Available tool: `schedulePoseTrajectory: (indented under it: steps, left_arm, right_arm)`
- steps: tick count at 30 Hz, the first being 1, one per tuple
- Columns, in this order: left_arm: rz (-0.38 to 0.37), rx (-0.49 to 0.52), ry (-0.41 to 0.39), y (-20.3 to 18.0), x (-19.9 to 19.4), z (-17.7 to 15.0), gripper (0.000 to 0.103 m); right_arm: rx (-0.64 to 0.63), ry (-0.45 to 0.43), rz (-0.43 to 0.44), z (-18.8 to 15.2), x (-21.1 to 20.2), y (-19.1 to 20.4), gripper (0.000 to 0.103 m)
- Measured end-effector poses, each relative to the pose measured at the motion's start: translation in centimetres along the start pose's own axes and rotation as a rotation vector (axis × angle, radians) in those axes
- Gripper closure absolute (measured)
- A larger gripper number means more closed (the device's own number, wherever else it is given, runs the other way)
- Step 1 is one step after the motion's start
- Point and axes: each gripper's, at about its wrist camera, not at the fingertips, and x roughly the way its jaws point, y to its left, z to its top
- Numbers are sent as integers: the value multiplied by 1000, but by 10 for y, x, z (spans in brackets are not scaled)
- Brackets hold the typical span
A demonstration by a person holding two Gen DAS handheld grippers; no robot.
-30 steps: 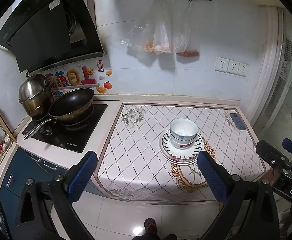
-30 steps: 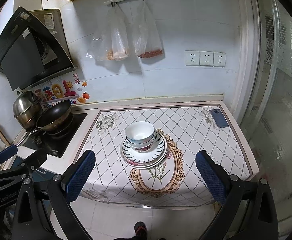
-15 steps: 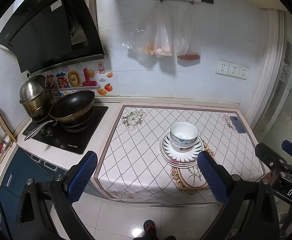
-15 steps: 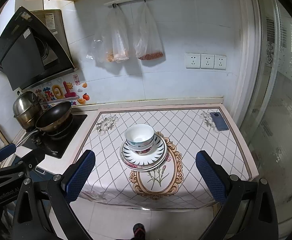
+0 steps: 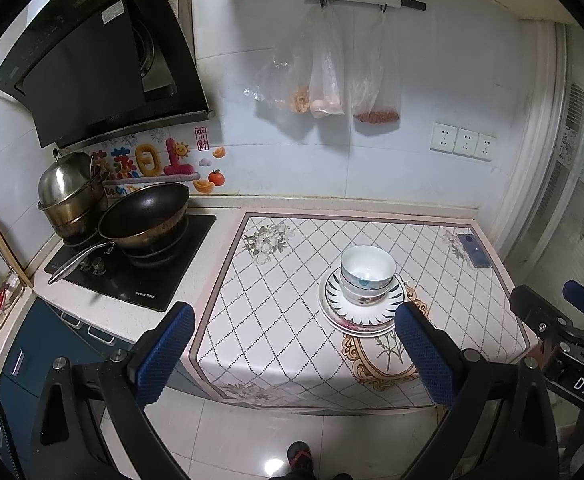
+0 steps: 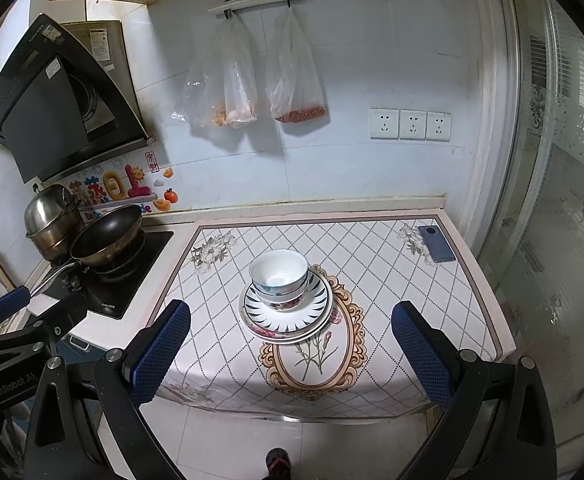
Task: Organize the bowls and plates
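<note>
Both claws hang spread wide over the floor in front of the counter, gripping nothing. The left gripper [image 5: 293, 354] shows 2 blue textured pads [image 5: 164, 354], and the right gripper [image 6: 292, 354] matches it. In the left wrist view the right tool's black body at 4 o'clock reads "DAS"; in the right wrist view the left tool's body at 8 o'clock reads "CenRobot.AI".

The stack of white patterned ceramic bowls [image 6: 279, 278] sits nested on the stack of round plates, the top one with dark leaf marks around its rim [image 6: 311, 312]. That pile rests near the middle of the diamond-patterned white tablecloth [image 6: 391, 280], touching the top of its gold oval flower emblem.

At 1 o'clock from the pile a blue-grey phone [image 6: 436, 244] lies flat near the cloth's corner. At 9 o'clock a black wok [image 5: 144, 216] sits on the black glass hob [image 5: 140, 276], whose small print is too blurred to read. Colourful Chinese character stickers [image 5: 148, 164] line the wall behind.
</note>
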Motion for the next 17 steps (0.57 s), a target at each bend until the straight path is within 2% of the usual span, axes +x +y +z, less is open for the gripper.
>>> schedulePoseTrajectory:
  steps: [17]
  left_arm:
    - [16, -21, -12, -1, -1, 3, 0]
  right_arm:
    - [-2, 6, -4, 2, 1, 0, 0]
